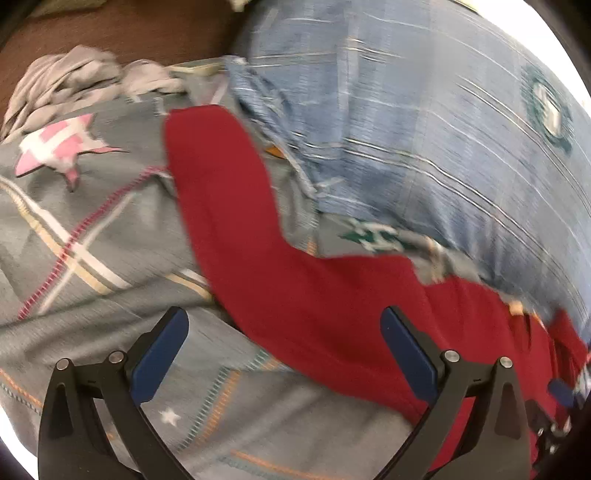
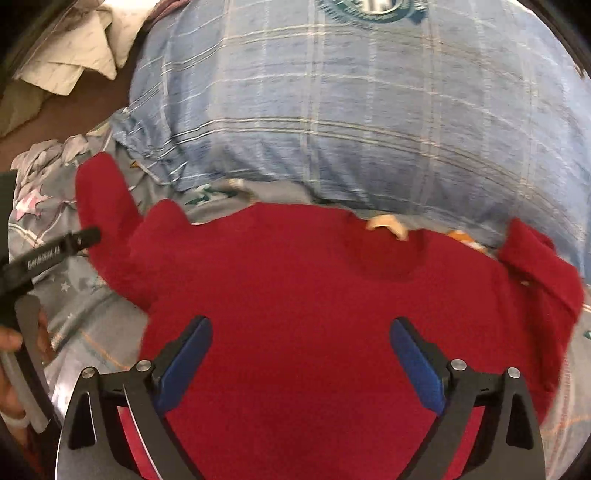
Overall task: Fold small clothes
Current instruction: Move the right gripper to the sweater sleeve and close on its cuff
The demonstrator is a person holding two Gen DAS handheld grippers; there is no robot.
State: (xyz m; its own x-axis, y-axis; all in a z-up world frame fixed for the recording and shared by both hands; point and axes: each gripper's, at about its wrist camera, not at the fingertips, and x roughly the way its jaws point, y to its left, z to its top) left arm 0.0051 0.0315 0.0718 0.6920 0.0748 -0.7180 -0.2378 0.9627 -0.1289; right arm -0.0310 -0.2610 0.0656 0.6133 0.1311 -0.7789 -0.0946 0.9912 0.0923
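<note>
Lying spread on a grey patterned bedsheet (image 2: 85,332), a small red sweater (image 2: 314,295) is seen from both wrist views, its round neckline (image 2: 388,258) turned toward a large blue plaid pillow (image 2: 351,122) that sits just beyond it. One long sleeve (image 2: 99,206) is stretched out at the left of the right wrist view, while the other sleeve (image 2: 539,273) is bunched against the pillow's edge on the right. The right claw (image 2: 301,358) is held over the body of the sweater with its blue-padded fingers (image 2: 184,362) spread wide apart — nothing is gripped between them. In the left wrist view the left claw (image 1: 284,354) is likewise released, its blue pads (image 1: 410,354) set well apart; one finger hangs over the bedsheet and the other over red cloth, and whether the fabric is touched cannot be told because of motion blur. The stretched sleeve (image 1: 221,177) runs diagonally up this view, toward a pink star print (image 1: 62,144) on the sheet. A crumpled grey garment (image 1: 66,81) is heaped at the far edge of the bed, beside a dark brown surface (image 1: 129,33). In the right wrist view the left claw's black body (image 2: 44,254) is visible at the left edge, held by a hand (image 2: 11,343), and a pale creased cloth (image 2: 77,48) lies in the upper left corner — apart from the sweater.
</note>
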